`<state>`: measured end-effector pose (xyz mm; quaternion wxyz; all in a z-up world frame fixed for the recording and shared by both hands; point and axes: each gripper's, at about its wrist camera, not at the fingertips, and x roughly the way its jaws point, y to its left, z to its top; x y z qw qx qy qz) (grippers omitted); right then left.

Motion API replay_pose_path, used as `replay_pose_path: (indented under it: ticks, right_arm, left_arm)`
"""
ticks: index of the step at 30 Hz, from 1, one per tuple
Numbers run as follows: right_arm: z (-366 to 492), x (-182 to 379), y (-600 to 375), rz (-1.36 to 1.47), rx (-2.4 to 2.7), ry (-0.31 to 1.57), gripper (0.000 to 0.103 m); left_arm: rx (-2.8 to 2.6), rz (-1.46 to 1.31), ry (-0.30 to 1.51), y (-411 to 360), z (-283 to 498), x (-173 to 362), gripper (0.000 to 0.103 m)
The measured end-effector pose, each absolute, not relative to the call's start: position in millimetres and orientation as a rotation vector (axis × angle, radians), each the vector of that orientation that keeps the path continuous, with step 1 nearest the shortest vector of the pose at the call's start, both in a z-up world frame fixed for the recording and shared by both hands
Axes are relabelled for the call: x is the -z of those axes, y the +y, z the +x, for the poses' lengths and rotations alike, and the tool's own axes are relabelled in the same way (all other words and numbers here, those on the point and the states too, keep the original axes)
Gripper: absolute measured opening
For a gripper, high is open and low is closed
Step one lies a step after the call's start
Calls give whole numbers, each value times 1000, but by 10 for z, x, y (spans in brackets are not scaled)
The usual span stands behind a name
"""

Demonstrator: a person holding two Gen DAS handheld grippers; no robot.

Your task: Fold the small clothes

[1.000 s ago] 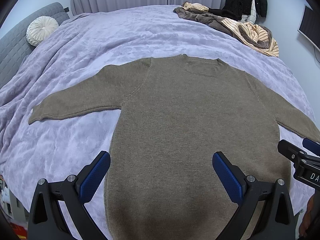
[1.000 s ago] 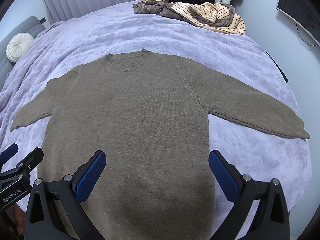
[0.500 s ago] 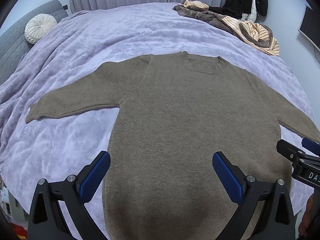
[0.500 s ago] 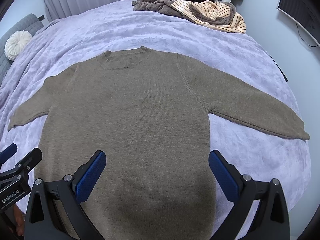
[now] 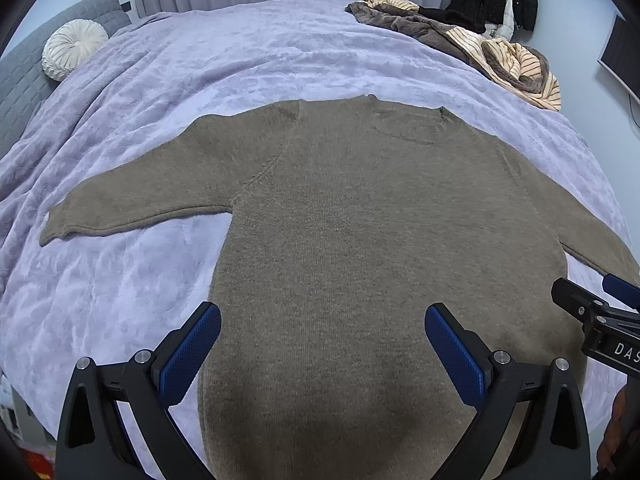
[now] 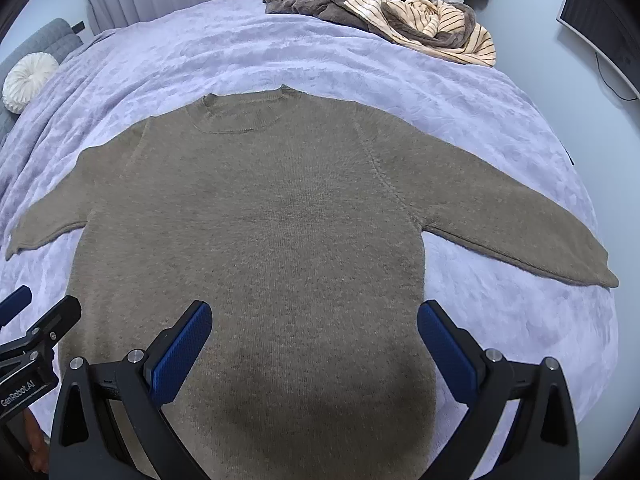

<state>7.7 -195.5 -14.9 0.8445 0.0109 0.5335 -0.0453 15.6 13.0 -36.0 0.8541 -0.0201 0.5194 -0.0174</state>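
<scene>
An olive-brown knit sweater point(image 5: 360, 240) point(image 6: 260, 220) lies flat and face up on the bed, both sleeves spread out to the sides, collar at the far end. My left gripper point(image 5: 322, 320) hovers over the lower body of the sweater, open, nothing between its blue pads. My right gripper point(image 6: 314, 318) hangs over the sweater's lower right part, also open and empty. Each gripper shows at the edge of the other's view: the right gripper point(image 5: 600, 312) and the left gripper point(image 6: 32, 320). The sweater's hem is hidden below both frames.
A lilac fleece blanket point(image 5: 280, 52) point(image 6: 500, 320) covers the bed. A pile of brown and striped clothes point(image 5: 500, 52) point(image 6: 400, 16) lies at the far right. A round white cushion point(image 5: 74, 54) leans on the grey headboard at left. A monitor point(image 6: 600, 20) hangs on the right wall.
Both grippers have drifted slightly forward and up over the sweater; the sweater itself has not moved, and both stay open.
</scene>
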Motion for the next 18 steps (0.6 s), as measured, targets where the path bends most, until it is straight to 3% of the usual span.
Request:
replay_pose_path:
  ticks: [11, 18]
  right_arm:
    - [215, 283, -1966, 34, 113, 1150, 102]
    - [265, 380, -2000, 203, -2, 1141, 102]
  left_arm:
    - [47, -45, 1095, 176, 302, 489, 102]
    - [88, -113, 1103, 327, 390, 600, 102]
